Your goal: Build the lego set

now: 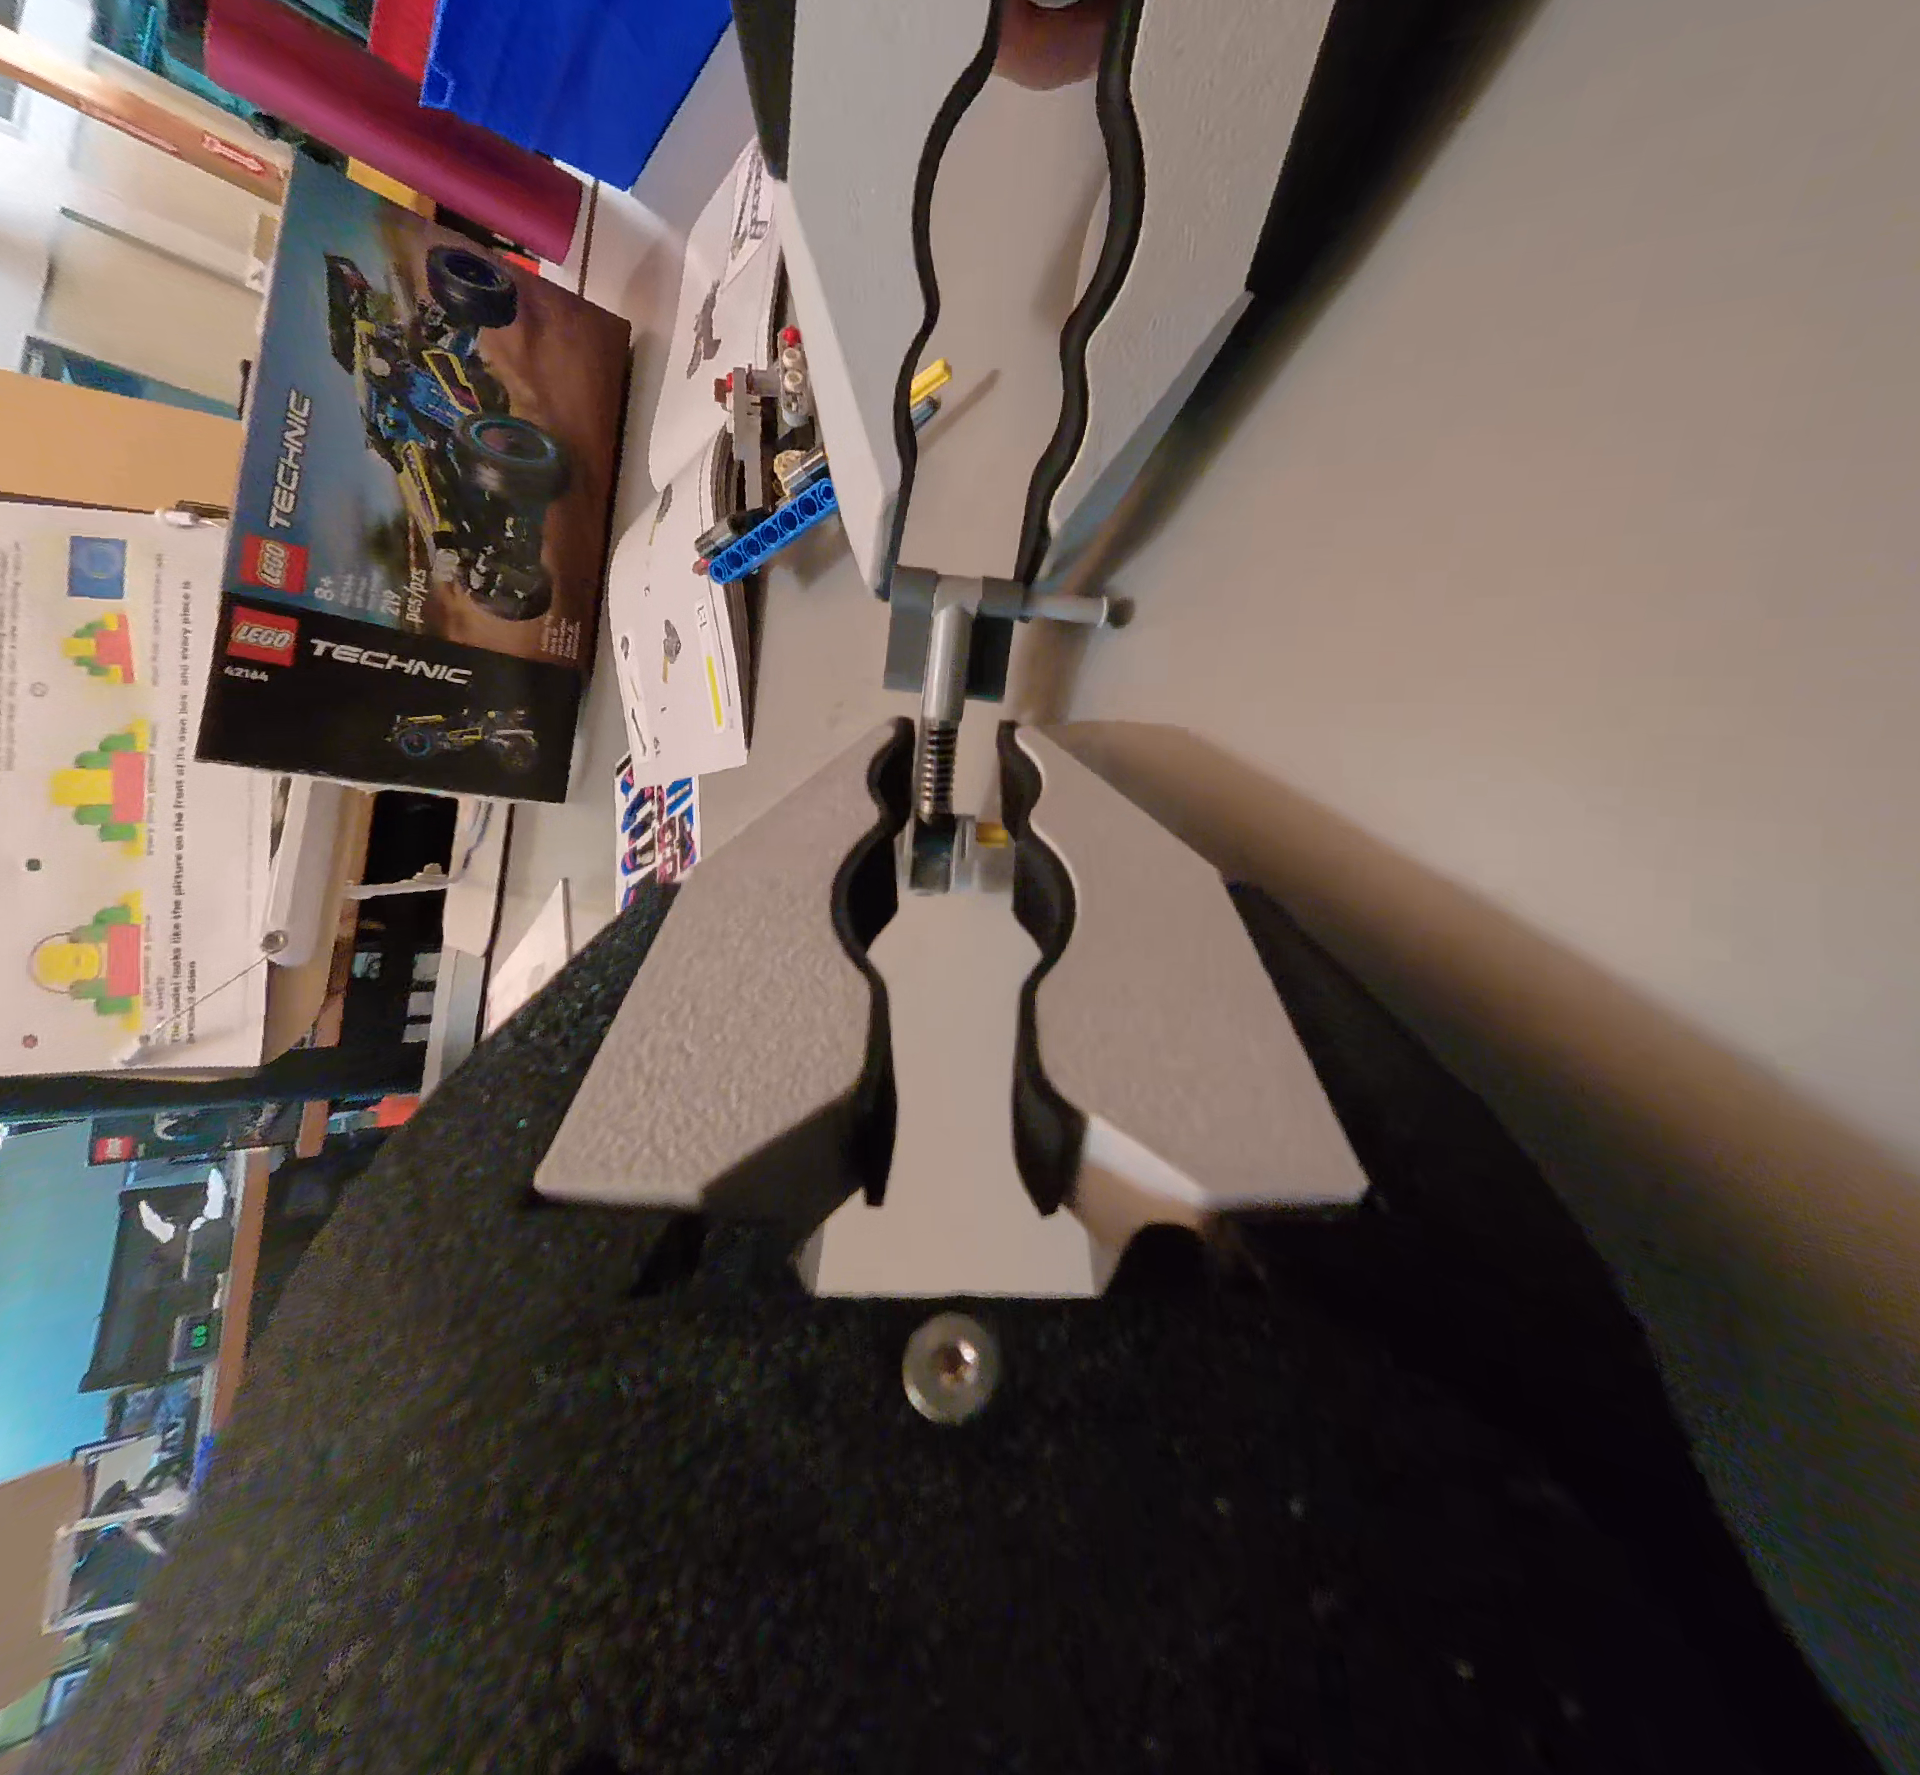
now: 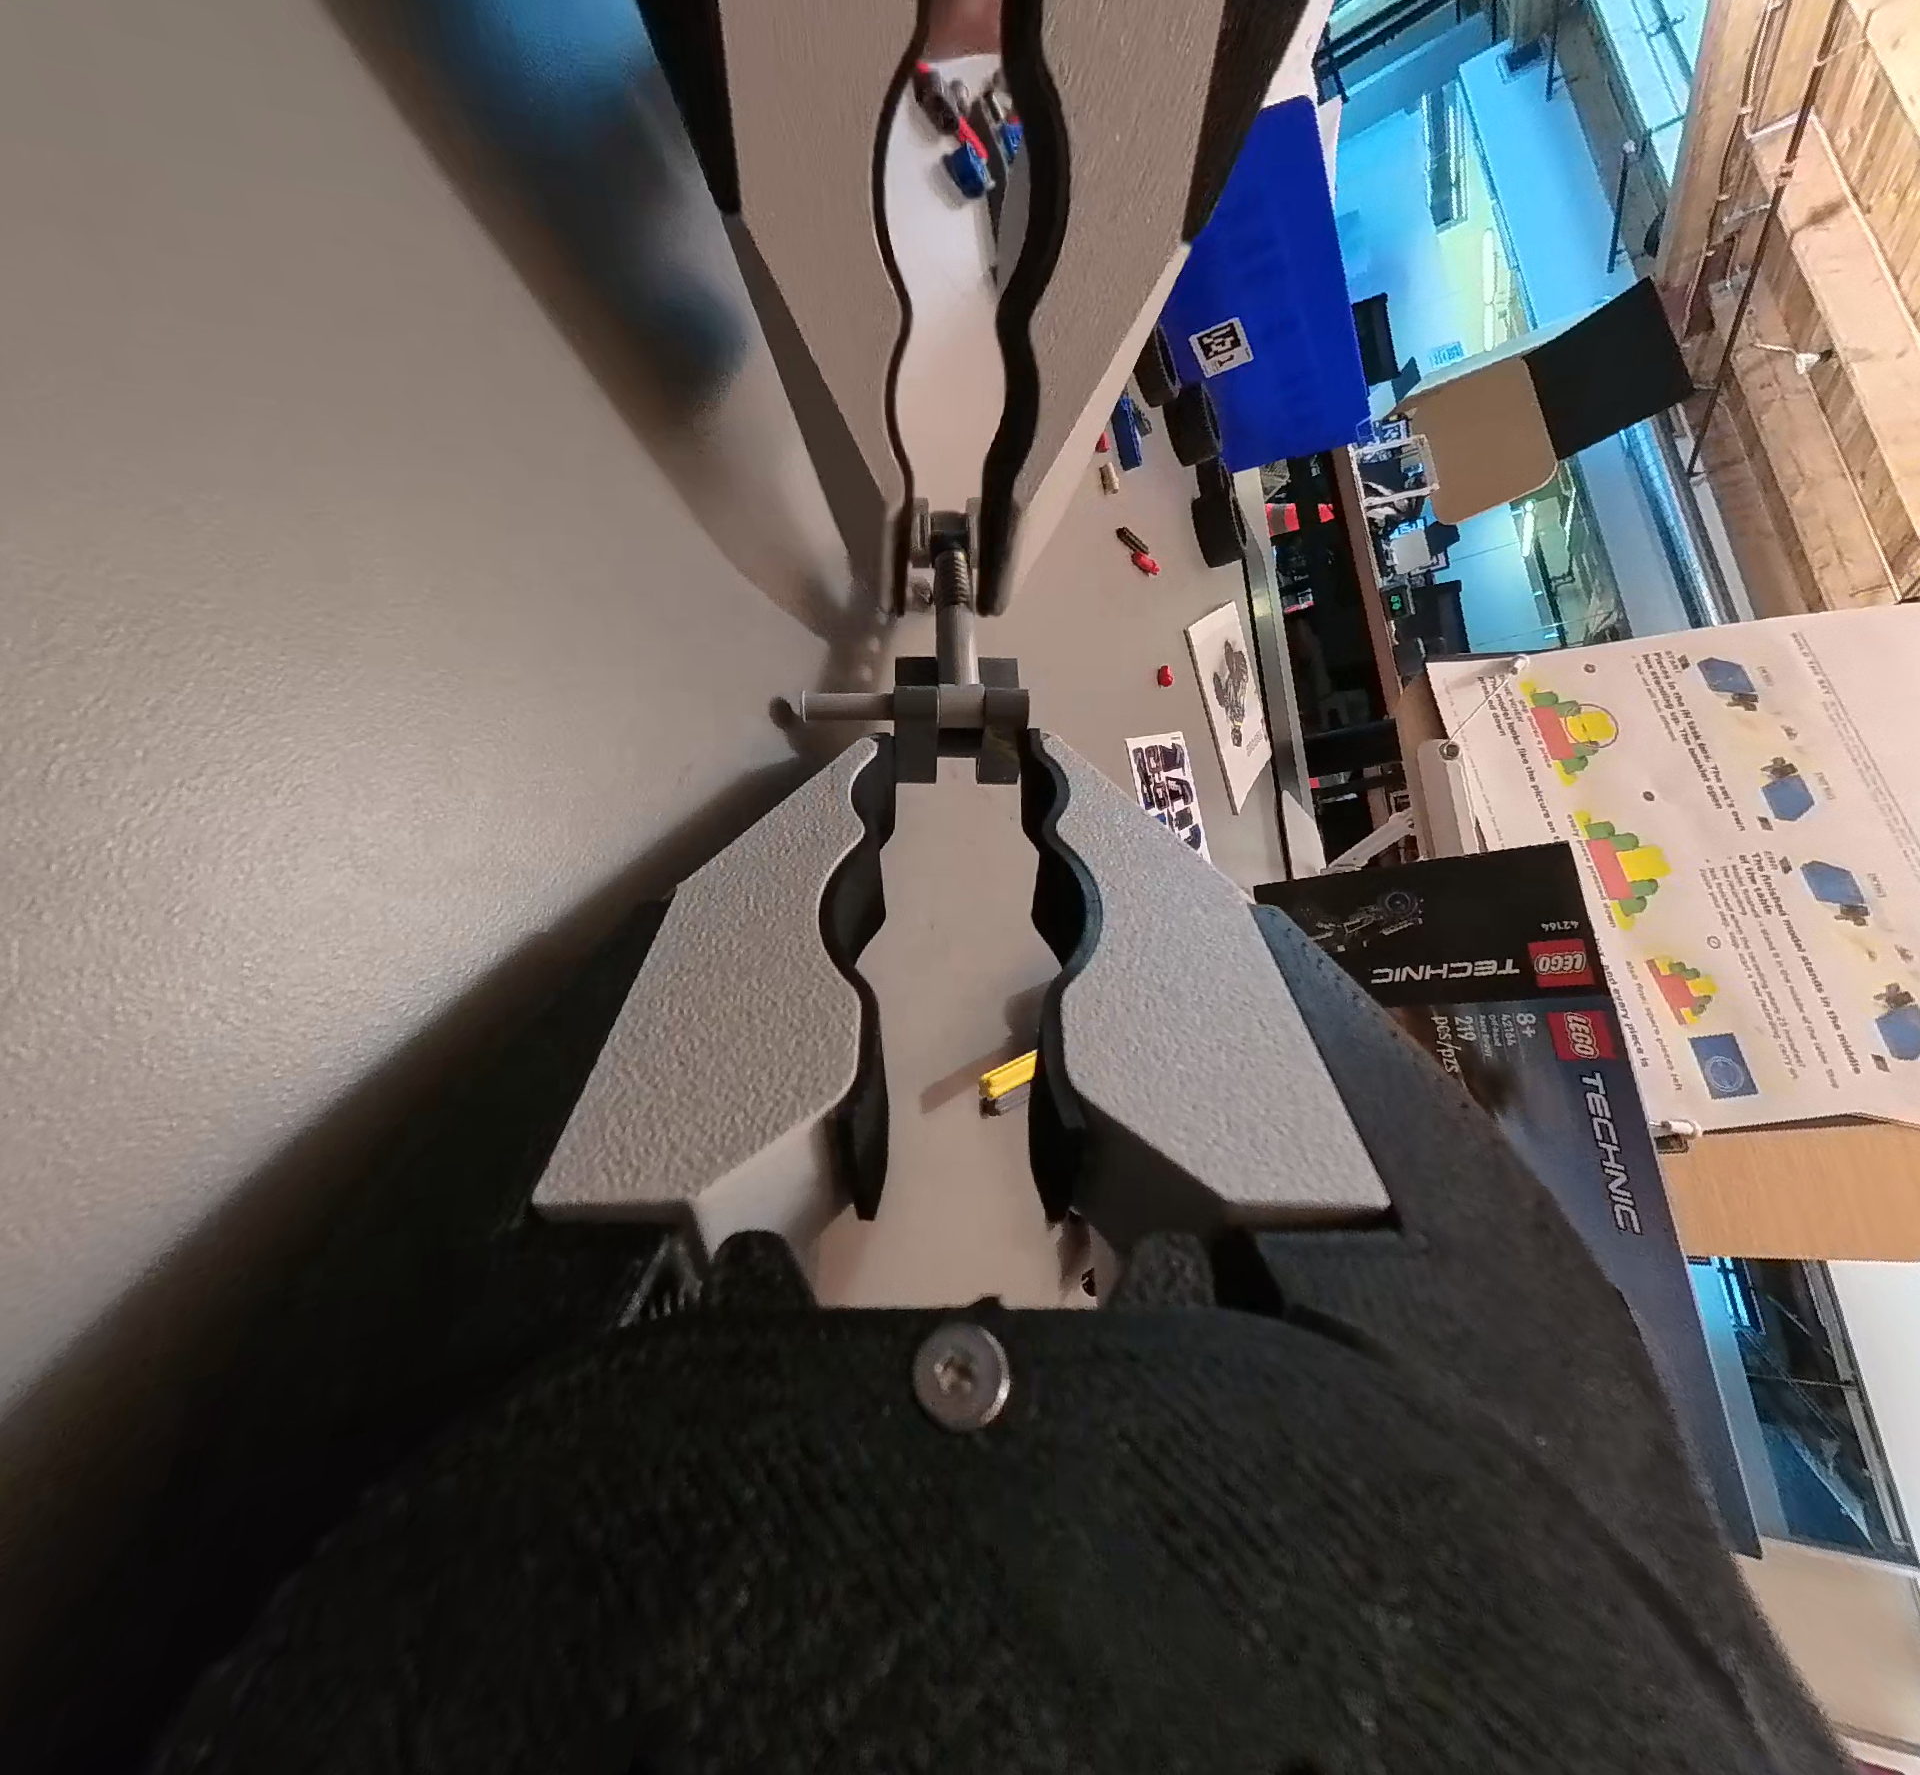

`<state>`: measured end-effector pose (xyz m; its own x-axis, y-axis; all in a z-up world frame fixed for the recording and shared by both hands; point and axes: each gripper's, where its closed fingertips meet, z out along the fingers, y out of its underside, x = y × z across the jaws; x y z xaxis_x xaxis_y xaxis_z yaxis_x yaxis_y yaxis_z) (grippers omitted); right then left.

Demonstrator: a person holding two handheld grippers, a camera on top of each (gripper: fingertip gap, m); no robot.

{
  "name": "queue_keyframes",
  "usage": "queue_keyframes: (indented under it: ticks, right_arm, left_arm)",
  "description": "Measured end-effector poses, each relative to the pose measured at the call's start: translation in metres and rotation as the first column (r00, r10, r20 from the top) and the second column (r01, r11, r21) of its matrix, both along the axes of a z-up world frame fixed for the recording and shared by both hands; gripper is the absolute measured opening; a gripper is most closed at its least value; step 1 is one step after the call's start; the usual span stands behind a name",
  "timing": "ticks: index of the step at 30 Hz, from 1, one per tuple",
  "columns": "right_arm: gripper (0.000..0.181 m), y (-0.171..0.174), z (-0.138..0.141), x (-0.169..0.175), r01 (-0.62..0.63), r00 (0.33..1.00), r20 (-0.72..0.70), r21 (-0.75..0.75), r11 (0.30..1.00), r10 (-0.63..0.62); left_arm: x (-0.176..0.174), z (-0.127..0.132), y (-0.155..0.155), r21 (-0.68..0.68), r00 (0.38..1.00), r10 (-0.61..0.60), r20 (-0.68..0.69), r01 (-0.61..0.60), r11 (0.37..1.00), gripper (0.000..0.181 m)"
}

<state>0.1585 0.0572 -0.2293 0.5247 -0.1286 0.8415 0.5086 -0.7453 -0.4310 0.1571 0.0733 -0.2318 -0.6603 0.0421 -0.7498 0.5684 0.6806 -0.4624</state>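
Observation:
My left gripper (image 1: 954,738) is shut on the lower end of a grey shock absorber (image 1: 940,686) with a black spring. My right gripper (image 1: 961,572) comes in from above and is shut on a dark grey connector (image 1: 914,634) with a grey axle (image 1: 1070,610) through it. The shock absorber's top sits in that connector. In the right wrist view my right gripper (image 2: 961,743) holds the connector (image 2: 920,717) and axle (image 2: 842,704), and my left gripper (image 2: 940,598) holds the shock absorber (image 2: 956,624) from the far side. Both are just above the white table (image 1: 1455,582).
A partly built model with a blue beam (image 1: 774,530) lies on the open instruction booklet (image 1: 675,665). The set box (image 1: 416,520) and a blue bin (image 1: 571,11) stand behind. A yellow piece (image 2: 1006,1076), black tyres (image 2: 1205,437), small red parts (image 2: 1164,674) and a sticker sheet (image 2: 1164,769) lie on the table. Less than 4 cm separates the two grippers' tips.

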Motion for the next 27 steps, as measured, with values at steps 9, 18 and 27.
queue_keyframes:
  ticks: [9, 18, 27]
  right_arm:
    - [0.023, 0.0000, -0.0002, -0.0002, 0.000, 1.000, 0.006, -0.005, 1.000, 0.000]
    - [0.023, -0.0002, -0.0002, -0.0004, 0.000, 1.000, 0.008, -0.007, 1.000, 0.000]
    - [0.023, -0.0003, -0.0001, -0.0003, 0.001, 1.000, 0.006, -0.004, 1.000, -0.001]
  left_arm:
    - [0.0043, 0.0013, -0.0032, -0.006, 1.000, 0.015, 0.015, -0.015, 1.000, 0.004]
    - [0.0041, 0.0014, -0.0043, 0.007, 1.000, 0.015, 0.016, -0.015, 1.000, 0.004]
    - [0.0050, 0.0015, -0.0044, 0.027, 0.999, 0.008, 0.051, -0.009, 1.000, 0.004]
